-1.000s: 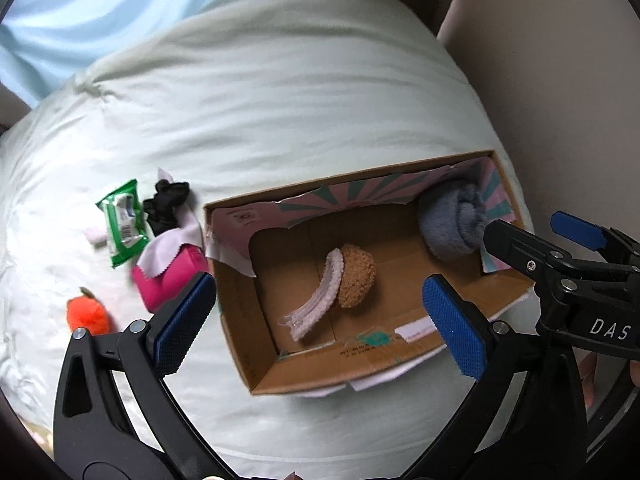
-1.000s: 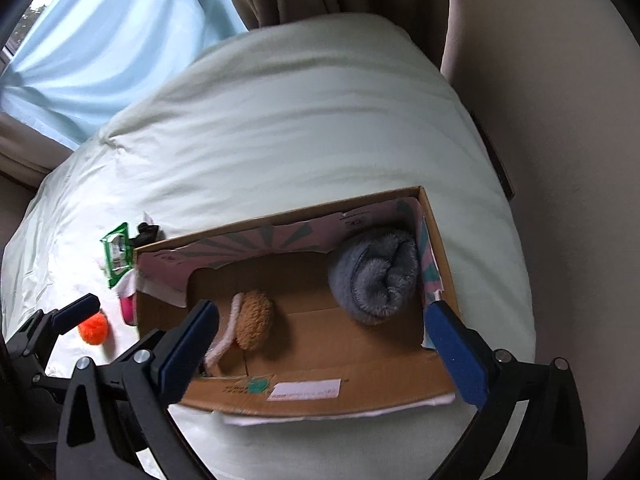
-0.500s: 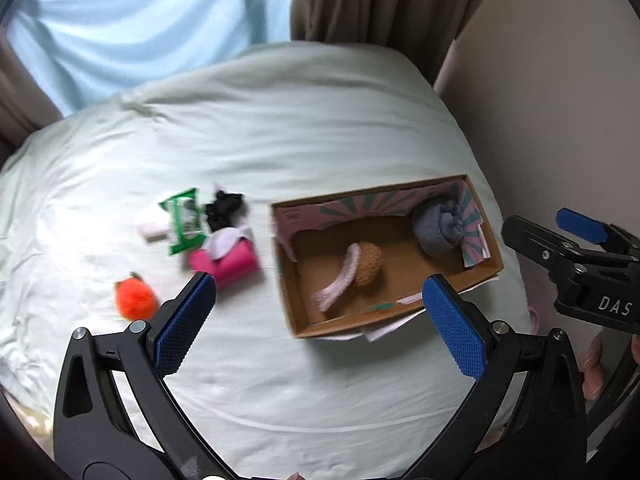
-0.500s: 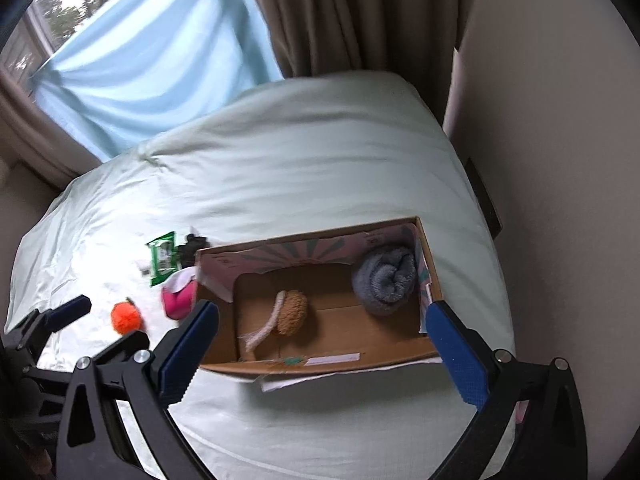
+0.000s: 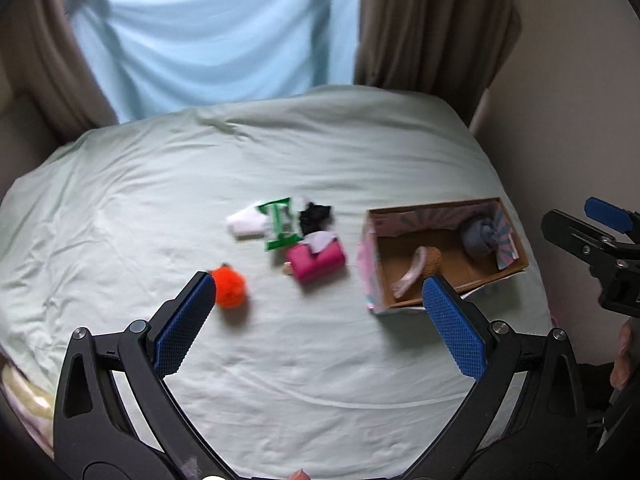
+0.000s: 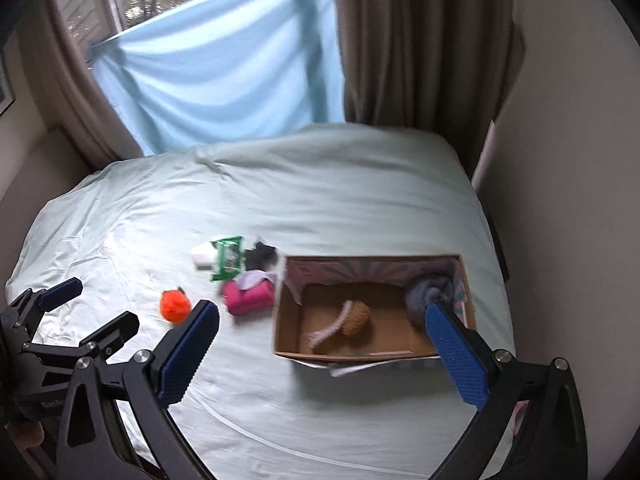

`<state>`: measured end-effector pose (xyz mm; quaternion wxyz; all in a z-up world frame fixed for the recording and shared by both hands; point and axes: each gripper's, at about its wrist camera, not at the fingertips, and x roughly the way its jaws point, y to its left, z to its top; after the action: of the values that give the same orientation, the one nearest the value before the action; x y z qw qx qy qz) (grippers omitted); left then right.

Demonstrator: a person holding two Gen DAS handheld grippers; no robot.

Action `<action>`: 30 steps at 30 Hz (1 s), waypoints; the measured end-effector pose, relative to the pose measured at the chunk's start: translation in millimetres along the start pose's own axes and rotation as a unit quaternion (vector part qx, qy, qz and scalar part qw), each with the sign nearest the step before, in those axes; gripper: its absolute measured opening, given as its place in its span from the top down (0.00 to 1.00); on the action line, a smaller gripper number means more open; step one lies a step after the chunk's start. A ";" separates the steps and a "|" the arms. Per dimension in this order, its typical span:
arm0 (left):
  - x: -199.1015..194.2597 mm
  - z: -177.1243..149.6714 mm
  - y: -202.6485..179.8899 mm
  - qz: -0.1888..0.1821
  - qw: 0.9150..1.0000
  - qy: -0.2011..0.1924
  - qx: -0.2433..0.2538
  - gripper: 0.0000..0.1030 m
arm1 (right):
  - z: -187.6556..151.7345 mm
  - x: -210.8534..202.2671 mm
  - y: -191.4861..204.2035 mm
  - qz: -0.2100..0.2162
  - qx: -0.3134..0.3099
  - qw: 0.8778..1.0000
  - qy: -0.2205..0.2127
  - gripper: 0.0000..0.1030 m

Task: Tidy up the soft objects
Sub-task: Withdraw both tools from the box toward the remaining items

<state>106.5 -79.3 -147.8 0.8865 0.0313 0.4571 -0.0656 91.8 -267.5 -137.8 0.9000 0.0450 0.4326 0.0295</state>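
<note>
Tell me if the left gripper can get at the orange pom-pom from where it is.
Probably yes: the left gripper is open, and the orange pom-pom lies alone on the sheet beside its left finger.

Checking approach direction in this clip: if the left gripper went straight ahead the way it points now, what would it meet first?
Most likely bare bed sheet. The open left gripper frames sheet between the orange pom-pom and cardboard box; the pink roll lies just beyond. Depth is unclear.
</note>
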 end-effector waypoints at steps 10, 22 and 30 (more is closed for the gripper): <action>-37.7 -16.3 104.2 0.026 0.998 -0.048 -0.008 0.00 | -1.0 -8.5 94.9 0.009 -0.007 0.999 -0.034 0.00; 17.1 -25.0 197.2 -0.016 1.000 -0.019 0.004 0.00 | 3.3 46.4 161.8 -0.015 0.039 0.999 -0.027 0.00; 74.2 -37.0 222.7 -0.045 0.999 -0.014 0.006 0.00 | 8.0 111.1 188.2 -0.015 0.028 0.999 -0.013 0.00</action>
<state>151.5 138.9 -230.6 0.8889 0.0152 0.4448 -0.1086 164.7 -70.6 -199.0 0.9043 0.0638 0.4221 0.0033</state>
